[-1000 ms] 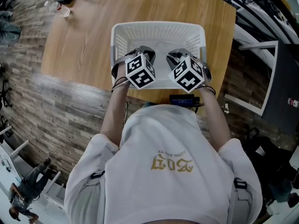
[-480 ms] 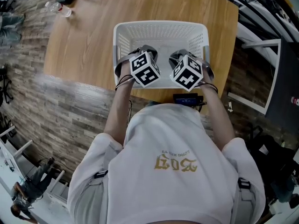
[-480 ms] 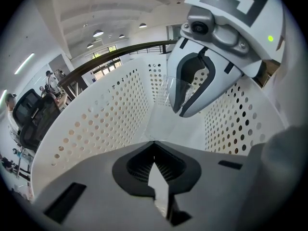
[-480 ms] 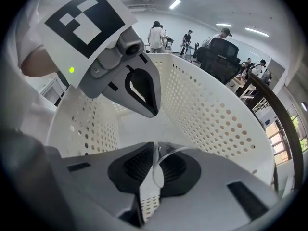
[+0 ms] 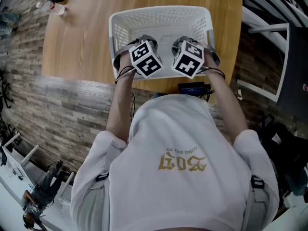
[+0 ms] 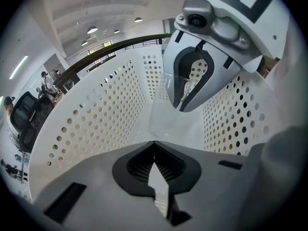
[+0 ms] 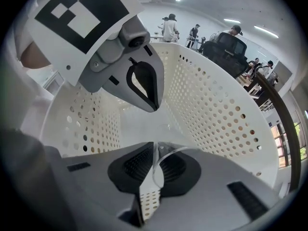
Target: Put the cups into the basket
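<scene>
In the head view, little has changed over the last 1 second. Both grippers hang over the near half of the basket [image 5: 161,14], where they were then, and the right marker cube has only edged a touch closer to the left one. The table [image 5: 82,42] lies under the basket.

The right gripper [image 7: 155,166] has its jaws clamped on the thin wall of a clear cup [image 7: 174,149], whose rim curves out to one side of them. The cup hangs inside the basket's perforated walls. Whether it touches the basket's floor I cannot tell.

The left gripper [image 6: 155,163] sits just beside the right one, also inside the basket. Its jaws are together but for a thin slit, with nothing between them.

My reading is that this cup has reached the basket but is not yet let go. The step in hand is the release, which needs only the right jaws to part. A clear cup is hard to spot against the white floor, so I cannot tell whether others already lie in the basket. Some small clear things [image 5: 54,7] sit well beyond the basket's far left corner, too small to tell whether they are cups.
</scene>
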A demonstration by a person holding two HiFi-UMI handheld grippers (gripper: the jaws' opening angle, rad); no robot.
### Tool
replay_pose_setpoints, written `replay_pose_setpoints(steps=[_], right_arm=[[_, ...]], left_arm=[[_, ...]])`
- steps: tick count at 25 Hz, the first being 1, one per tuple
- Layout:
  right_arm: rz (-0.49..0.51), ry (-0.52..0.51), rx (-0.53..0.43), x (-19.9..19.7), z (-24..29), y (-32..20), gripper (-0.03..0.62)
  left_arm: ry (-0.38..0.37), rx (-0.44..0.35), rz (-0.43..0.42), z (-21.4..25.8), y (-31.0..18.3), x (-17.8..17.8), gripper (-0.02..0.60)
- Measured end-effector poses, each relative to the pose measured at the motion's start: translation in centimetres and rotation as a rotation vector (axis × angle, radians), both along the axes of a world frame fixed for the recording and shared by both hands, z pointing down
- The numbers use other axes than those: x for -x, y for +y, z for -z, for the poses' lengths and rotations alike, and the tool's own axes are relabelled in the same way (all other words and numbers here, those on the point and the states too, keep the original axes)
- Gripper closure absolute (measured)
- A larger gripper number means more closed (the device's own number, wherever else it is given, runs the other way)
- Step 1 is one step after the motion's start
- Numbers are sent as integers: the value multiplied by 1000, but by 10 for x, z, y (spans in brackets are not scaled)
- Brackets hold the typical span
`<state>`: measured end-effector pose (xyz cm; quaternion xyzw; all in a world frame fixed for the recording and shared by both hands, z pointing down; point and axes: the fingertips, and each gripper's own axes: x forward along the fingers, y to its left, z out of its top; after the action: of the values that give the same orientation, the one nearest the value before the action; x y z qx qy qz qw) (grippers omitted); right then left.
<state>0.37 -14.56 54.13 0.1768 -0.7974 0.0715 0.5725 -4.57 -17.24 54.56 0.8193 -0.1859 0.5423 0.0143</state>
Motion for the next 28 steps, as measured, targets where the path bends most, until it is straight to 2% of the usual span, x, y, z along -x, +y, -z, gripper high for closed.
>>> replay_pose_setpoints(steps=[6, 18, 28], right_arm=[[13, 19, 23, 1, -5, 2, 560], [19, 41, 30, -1, -9, 4, 560], [44, 103, 51, -6, -16, 7, 560]], left_arm=[[-41, 20, -6, -8, 3, 4, 574], [-67, 49, -7, -16, 7, 5, 574], [-93, 65, -6, -22, 8, 9, 575]])
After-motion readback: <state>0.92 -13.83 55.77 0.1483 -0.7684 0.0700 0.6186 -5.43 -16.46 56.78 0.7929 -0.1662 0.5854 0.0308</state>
